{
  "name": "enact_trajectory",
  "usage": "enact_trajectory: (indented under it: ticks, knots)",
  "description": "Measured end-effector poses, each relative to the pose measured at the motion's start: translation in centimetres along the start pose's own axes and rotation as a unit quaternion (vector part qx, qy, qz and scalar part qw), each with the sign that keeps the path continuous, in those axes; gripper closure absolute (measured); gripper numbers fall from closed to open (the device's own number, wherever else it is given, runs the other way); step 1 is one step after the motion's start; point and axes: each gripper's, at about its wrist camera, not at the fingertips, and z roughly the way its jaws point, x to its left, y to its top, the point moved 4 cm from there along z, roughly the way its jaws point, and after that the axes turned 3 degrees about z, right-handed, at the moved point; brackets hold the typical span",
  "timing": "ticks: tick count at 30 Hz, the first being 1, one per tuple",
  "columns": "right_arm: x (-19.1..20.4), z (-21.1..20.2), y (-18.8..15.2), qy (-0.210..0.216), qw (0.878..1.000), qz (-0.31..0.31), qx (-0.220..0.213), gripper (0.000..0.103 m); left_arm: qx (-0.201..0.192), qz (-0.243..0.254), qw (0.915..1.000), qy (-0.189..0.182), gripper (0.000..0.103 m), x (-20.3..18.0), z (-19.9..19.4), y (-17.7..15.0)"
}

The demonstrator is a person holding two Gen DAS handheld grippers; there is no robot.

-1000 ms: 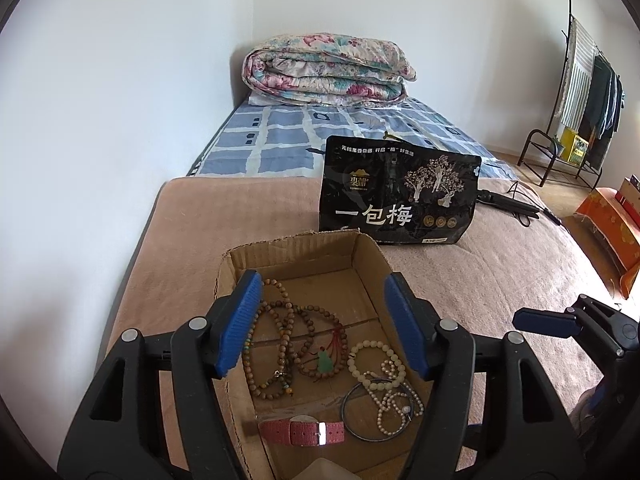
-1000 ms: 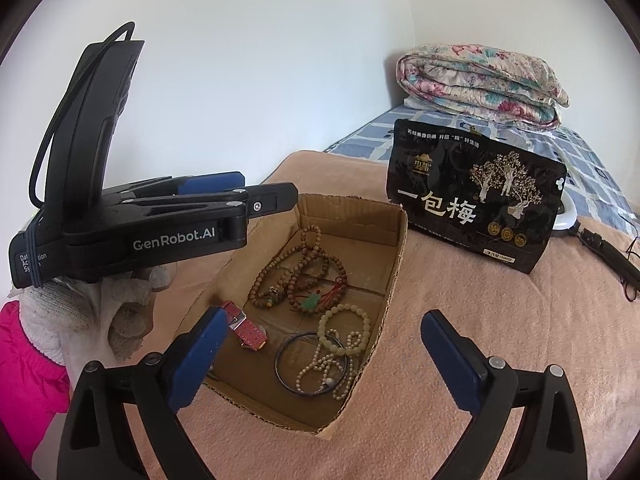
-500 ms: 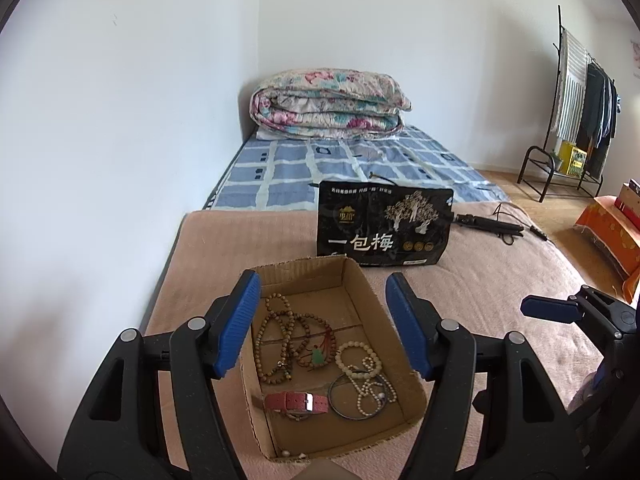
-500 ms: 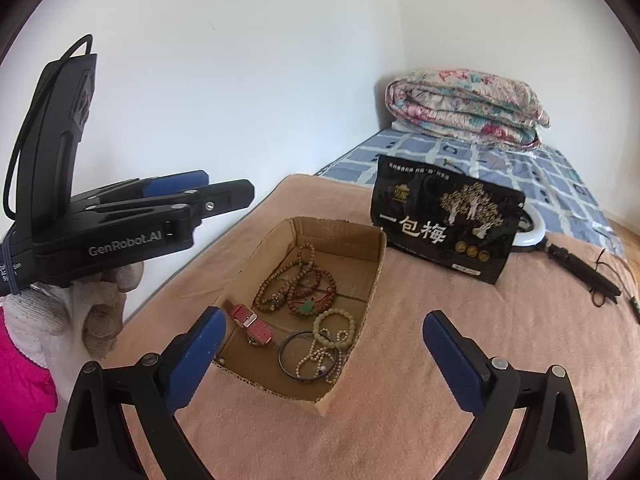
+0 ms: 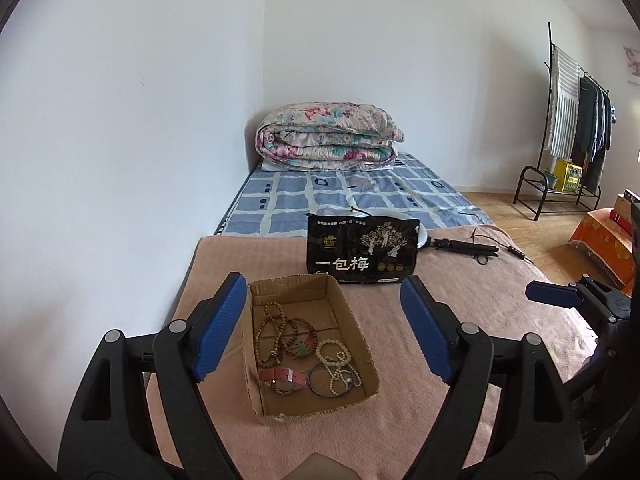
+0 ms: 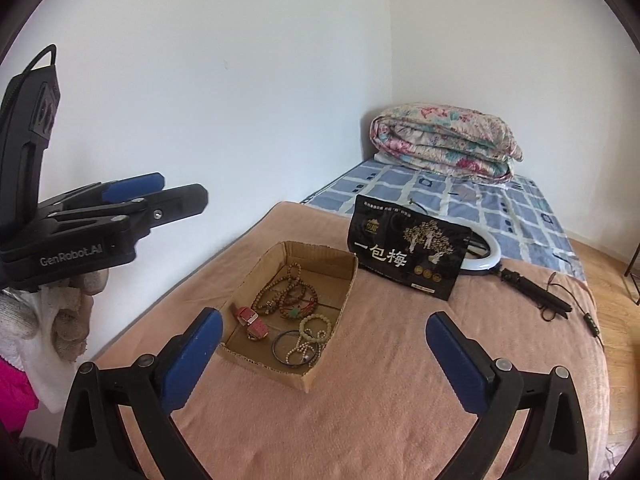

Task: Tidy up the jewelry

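From your left wrist view, your left gripper (image 5: 322, 326) hangs above the cardboard box (image 5: 362, 330) with nothing between its opening jaws; inside lie brown bead strings (image 5: 280, 332), a pink watch (image 5: 282, 378), pale beads (image 5: 334, 356) and a dark bangle (image 5: 320, 380). A black snack bag (image 5: 362, 254) stands behind. From your right wrist view, your right gripper (image 6: 324, 354) is spread wide and empty, the box (image 6: 344, 304) below it; what seems a ring light (image 6: 486, 254) pokes out behind the bag.
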Motion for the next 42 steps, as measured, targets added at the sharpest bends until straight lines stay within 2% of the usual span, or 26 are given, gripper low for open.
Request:
enact_trajectory:
  ticks: [9, 11, 13, 23, 25, 27, 34, 42]
  knots:
    - [-1.7, -3.9, -1.9, -0.027, 0.999, 0.022, -0.010, 0.000, 0.003, 0.011, 0.9998, 0.019, 0.016, -2.6, -5.6, -1.5]
    - [-2.2, -4.3, -2.5, -0.034, 0.999, 0.025, -0.010, 0.000, 0.007, 0.006, 0.9998, 0.020, 0.011, -3.0, -6.5, -2.2]
    - [-2.7, -4.6, -3.1, -0.043, 0.999, 0.028, -0.009, 0.000, 0.009, -0.001, 0.9998, 0.019, 0.010, -3.1, -7.0, -3.0]
    - [-4.2, -5.0, -4.9, -0.080, 0.996, 0.025, -0.021, 0.000, 0.019, 0.023, 0.9992, 0.028, 0.010, -4.4, -7.7, -5.4]
    - [-4.2, -4.8, -5.1, -0.083, 0.996, 0.022, -0.019, 0.000, 0.019, 0.021, 0.9992, 0.028, 0.008, -4.4, -7.8, -5.6]
    - [-3.9, -4.6, -5.3, -0.084, 0.996, 0.016, -0.016, 0.000, 0.020, 0.018, 0.9992, 0.028, 0.001, -4.4, -7.9, -5.8]
    - [-3.5, -4.2, -5.6, -0.089, 0.996, -0.001, -0.014, 0.000, 0.016, 0.025, 0.9984, 0.049, 0.000, -4.1, -8.1, -5.7]
    - [-3.6, -4.2, -6.0, -0.091, 0.996, -0.001, -0.006, 0.000, 0.021, 0.026, 0.9983, 0.047, 0.000, -3.9, -7.8, -6.0]
